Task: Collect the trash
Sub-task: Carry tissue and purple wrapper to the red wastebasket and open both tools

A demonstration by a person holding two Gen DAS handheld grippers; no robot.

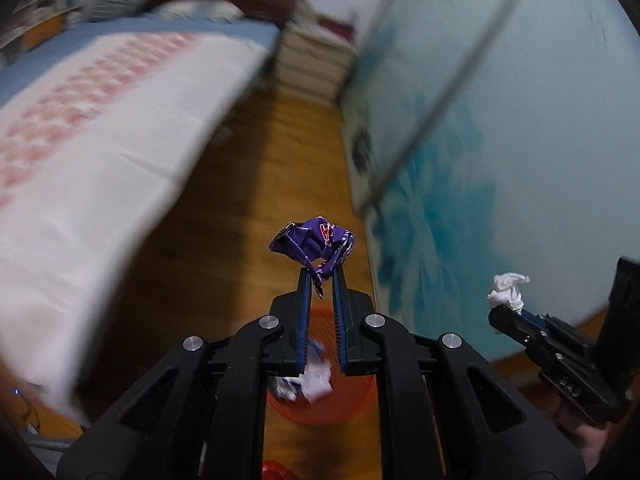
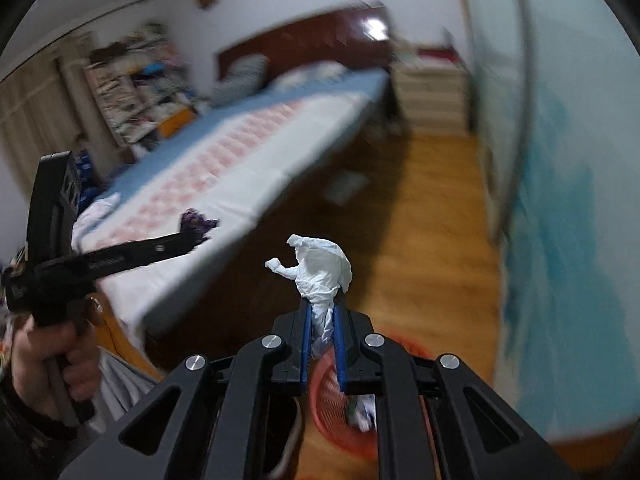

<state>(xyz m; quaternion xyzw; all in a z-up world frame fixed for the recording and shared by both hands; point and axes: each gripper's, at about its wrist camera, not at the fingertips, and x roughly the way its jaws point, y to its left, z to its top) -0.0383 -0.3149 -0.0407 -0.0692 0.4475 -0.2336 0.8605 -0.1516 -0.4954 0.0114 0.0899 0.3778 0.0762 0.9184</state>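
A: The wrapper is purple with white print, the tissue plain white.
B: And the basket?
A: Red mesh. The bedcover is white with rows of pink marks, edged blue.

You've got a crumpled purple foil wrapper, balled up with white print showing, pinched by its lower tail and held above the wood floor. Your crumpled white paper tissue stands upright, its twisted lower end squeezed thin. Below both sits the round red mesh plastic basket, already holding white and bluish scraps.
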